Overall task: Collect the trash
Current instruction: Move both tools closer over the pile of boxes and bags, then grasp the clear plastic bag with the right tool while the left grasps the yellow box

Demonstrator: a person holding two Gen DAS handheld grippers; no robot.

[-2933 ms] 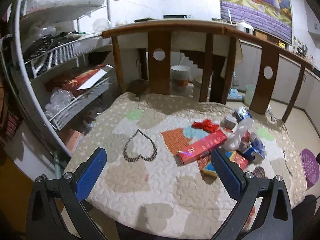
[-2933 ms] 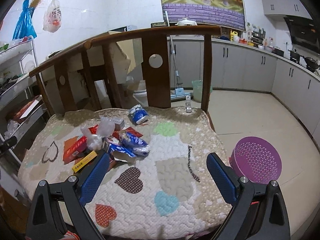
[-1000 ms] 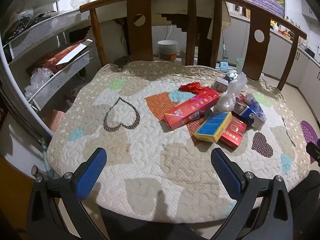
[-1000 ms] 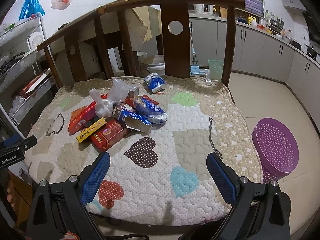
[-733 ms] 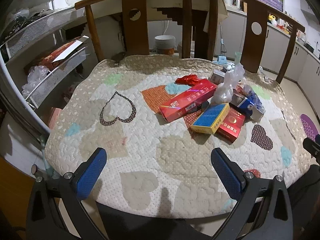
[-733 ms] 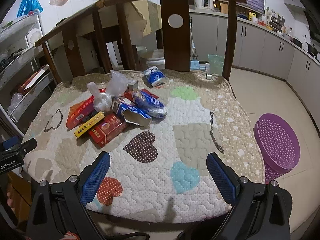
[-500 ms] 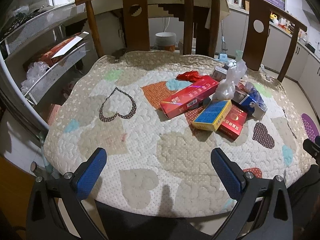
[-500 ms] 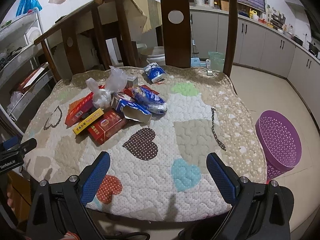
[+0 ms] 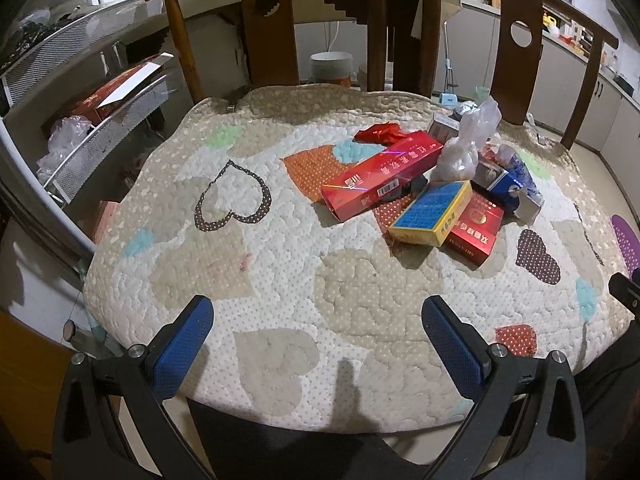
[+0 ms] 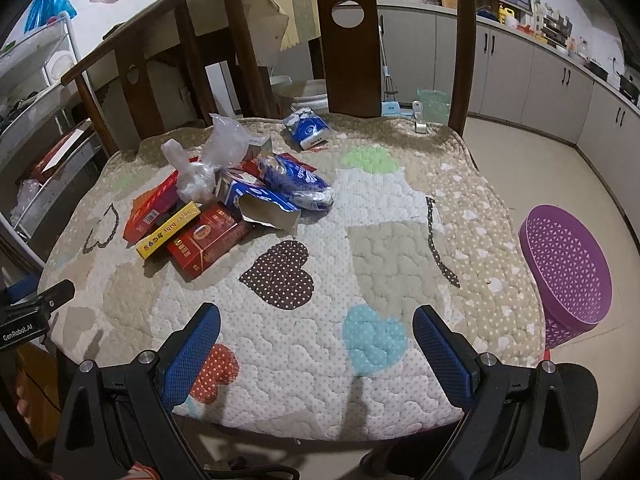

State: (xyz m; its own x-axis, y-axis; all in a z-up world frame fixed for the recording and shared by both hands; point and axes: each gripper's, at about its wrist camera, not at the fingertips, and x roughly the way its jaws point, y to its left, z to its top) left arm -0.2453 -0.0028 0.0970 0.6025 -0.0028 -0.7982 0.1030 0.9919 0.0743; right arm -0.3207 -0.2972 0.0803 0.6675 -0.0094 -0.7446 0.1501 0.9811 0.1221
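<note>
**Still all to do: nothing collected yet**

Plainly, the job has not begun. The whole heap of litter lies on the quilted seat cover (image 10: 360, 216) of the wooden bench, toward its back and left part, well apart from both tools. In it I make out a long red carton (image 9: 384, 174), a blue and yellow box (image 9: 432, 212) leaning on a dark red box (image 9: 474, 232), a knotted clear plastic bag (image 10: 200, 172), a torn blue carton (image 10: 260, 204), a crumpled blue wrapper (image 10: 296, 180) and a scrap of red foil (image 9: 378, 134). A blue tissue pack (image 10: 306, 130) lies alone near the backrest, a little apart from the heap.

The purple basket (image 10: 568, 272) stands on the floor just beside the right edge of the bench. I judge it to be where the trash should go, and no trash shows on the part of it in view, though its inside is mostly hidden from here.

The left gripper (image 9: 316, 336) hovers over the near edge of the cover, its blue pads spread wide with nothing between them. The right gripper (image 10: 316, 344) hangs likewise at the near edge, fingers wide apart and empty.

So every piece remains: each must be reached, gripped, carried right and dropped in. The nearest picks look to be the dark red box and the blue and yellow box at the front of the heap.
</note>
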